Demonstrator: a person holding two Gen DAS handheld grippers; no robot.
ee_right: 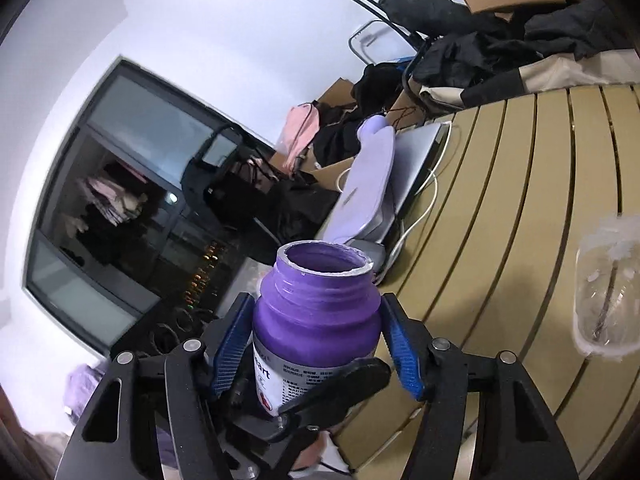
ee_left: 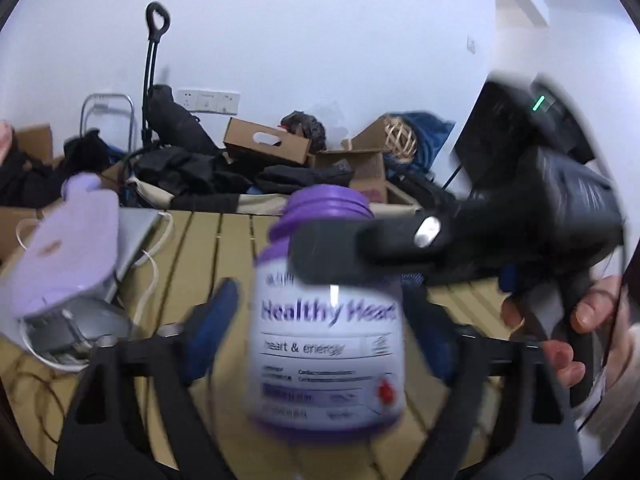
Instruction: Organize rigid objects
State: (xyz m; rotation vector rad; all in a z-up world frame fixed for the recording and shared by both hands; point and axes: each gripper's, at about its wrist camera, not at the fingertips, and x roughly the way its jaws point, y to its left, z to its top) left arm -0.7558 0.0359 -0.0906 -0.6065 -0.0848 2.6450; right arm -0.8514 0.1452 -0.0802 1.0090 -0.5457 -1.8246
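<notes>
A purple supplement bottle (ee_left: 326, 320) with a white "Healthy Heart" label and no cap is held above the slatted table. In the left wrist view it stands between my left gripper's (ee_left: 320, 312) blue pads (ee_left: 212, 320), and the right gripper's black finger (ee_left: 384, 240) crosses in front of its neck. In the right wrist view the bottle (ee_right: 320, 320) sits between my right gripper's (ee_right: 316, 344) blue pads (ee_right: 404, 352), which close on its shoulder; its open mouth faces the camera. The left gripper's finger (ee_right: 340, 380) lies across the bottle's lower body.
The yellow slatted table (ee_right: 520, 200) carries a lilac case (ee_right: 368, 184) on a grey laptop with a white cable at its far left. A clear plastic bottle (ee_right: 604, 280) lies at right. Cardboard boxes (ee_left: 268, 144) and dark clothes pile up behind the table.
</notes>
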